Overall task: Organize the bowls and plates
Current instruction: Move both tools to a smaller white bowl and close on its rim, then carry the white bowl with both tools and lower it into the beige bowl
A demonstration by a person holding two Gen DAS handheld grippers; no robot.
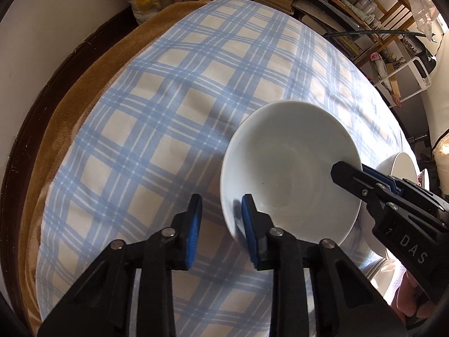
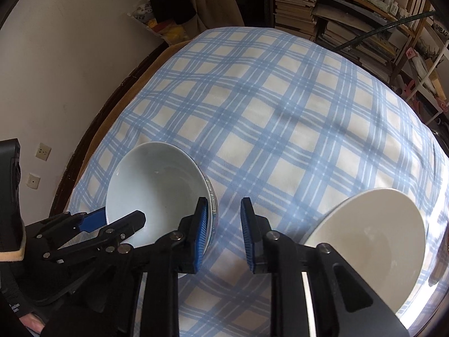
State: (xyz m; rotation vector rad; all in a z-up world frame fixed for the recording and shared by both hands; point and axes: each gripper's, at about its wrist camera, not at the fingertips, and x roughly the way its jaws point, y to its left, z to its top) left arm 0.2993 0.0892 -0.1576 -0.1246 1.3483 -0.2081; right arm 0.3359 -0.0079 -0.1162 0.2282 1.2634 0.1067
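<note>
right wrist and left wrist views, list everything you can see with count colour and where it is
bowl: 1, pale blue, on the cloth between both grippers
dish: 1, white, on the cloth right of the bowl
tablecloth: 1, blue and white check, covering the table
blanket: 1, tan, under the cloth's left edge
books: many, mixed colours, stacked at the back right
wall sockets: 2, cream, left wall
left gripper: 1, black, blue-padded fingers open astride the bowl's left rim
right gripper: 1, black and blue, open astride the bowl's right rim
</note>
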